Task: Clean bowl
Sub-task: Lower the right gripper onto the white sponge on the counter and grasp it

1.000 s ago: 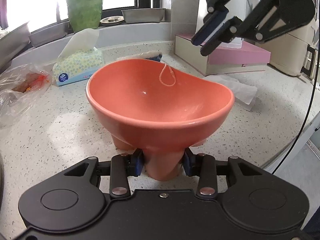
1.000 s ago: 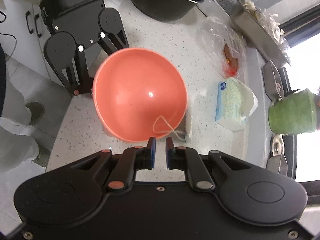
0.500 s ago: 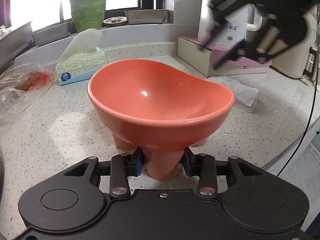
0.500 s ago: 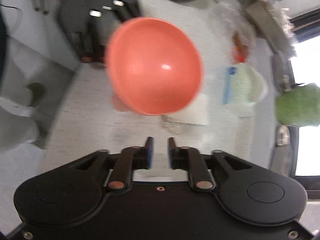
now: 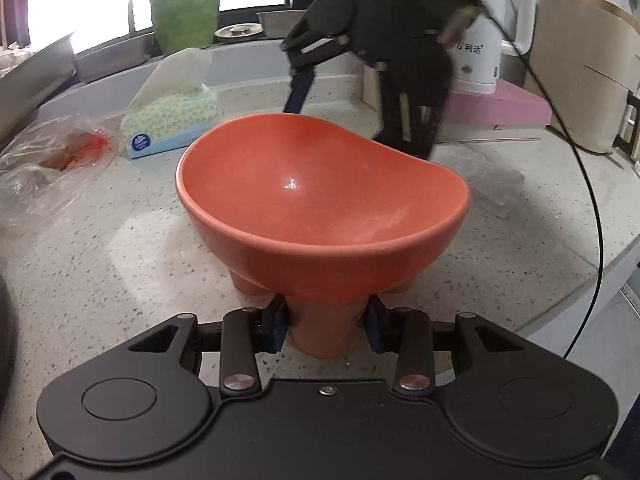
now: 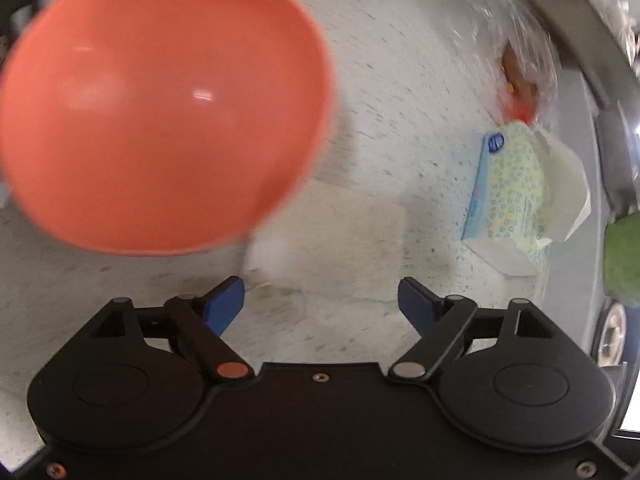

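Daylight floods through the window (image 5: pixel 80 4), blown out white. A glare spot sits inside the bowl (image 5: pixel 320 204). The right wrist view is smeared with motion blur; both views bend strongly at the edges.

Bowl (image 5: pixel 320 208) on countertop (image 5: pixel 120 272), tissue box (image 5: pixel 172 128) behind-left, plastic bag (image 5: pixel 44 168) farther left, folded cloth (image 5: pixel 496 184) behind-right.

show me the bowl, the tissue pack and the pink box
bowl (image 5: pixel 320 200), left wrist view, on the inner wall near the bottom
tissue pack (image 5: pixel 172 126), left wrist view, on the patterned front side
pink box (image 5: pixel 496 108), left wrist view, on its pink top face
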Demonstrator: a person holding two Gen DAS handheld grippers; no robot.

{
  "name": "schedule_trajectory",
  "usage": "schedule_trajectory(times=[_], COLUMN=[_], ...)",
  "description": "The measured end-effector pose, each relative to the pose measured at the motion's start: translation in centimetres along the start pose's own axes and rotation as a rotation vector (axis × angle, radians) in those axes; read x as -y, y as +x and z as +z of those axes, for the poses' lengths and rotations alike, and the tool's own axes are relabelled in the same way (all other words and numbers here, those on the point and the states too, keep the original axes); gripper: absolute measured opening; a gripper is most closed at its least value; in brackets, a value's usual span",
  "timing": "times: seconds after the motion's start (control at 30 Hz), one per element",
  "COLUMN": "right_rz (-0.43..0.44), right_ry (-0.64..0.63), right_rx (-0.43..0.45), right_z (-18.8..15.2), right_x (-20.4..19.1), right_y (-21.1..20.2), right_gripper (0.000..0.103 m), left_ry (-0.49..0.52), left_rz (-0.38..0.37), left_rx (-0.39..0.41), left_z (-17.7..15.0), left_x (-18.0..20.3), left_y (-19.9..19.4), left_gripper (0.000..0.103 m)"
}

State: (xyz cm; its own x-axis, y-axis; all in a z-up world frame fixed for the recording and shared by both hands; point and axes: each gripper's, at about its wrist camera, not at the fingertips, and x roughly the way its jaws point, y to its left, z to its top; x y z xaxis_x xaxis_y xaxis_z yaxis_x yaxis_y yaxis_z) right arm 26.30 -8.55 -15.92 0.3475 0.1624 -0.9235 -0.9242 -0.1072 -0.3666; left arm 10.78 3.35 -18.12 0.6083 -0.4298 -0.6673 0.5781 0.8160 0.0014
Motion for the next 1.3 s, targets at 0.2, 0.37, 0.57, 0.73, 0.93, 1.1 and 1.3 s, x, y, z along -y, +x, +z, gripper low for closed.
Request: schedule_trajectory(times=[0.2,0.37,0.57,0.73,0.93,1.1,1.3], right_rz=[0.165,0.265,0.21,0.149,-0.057,-0.032,0.047], right_ry=[0.098,0.151,0.148,0.106,-0.076,-0.402,-0.636], right_rx=[-0.02,-0.023,0.055,0.025,0.066,0.058,0.023], right_z=[0.9,1.0,0.4,-0.6,-0.4,1.0,3.4], right_x=[4.2,5.6,5.4,4.6,2.7,1.9,3.7], right_y=[2.7,3.7,1.9,0.1,-0.4,0.8,3.8], right_gripper=[0.101,0.102,0.047,0.028,0.05,0.102,0.102], left_ry=[-0.006,-0.029,-0.033,-0.026,-0.023,-0.012,-0.001], left_rz=[0.019,0.031,0.033,0.025,0.021,0.021,0.025], left_rx=[-0.018,-0.018,-0.014,-0.013,-0.007,-0.013,-0.024], left_z=[-0.1,-0.3,-0.3,-0.1,-0.3,-0.1,0.2], left_x=[0.1,0.2,-0.1,-0.4,-0.4,-0.3,-0.2], left_y=[-0.2,-0.5,-0.6,-0.5,-0.5,-0.4,-0.3], left_gripper=[0.038,0.038,0.038,0.038,0.038,0.038,0.038])
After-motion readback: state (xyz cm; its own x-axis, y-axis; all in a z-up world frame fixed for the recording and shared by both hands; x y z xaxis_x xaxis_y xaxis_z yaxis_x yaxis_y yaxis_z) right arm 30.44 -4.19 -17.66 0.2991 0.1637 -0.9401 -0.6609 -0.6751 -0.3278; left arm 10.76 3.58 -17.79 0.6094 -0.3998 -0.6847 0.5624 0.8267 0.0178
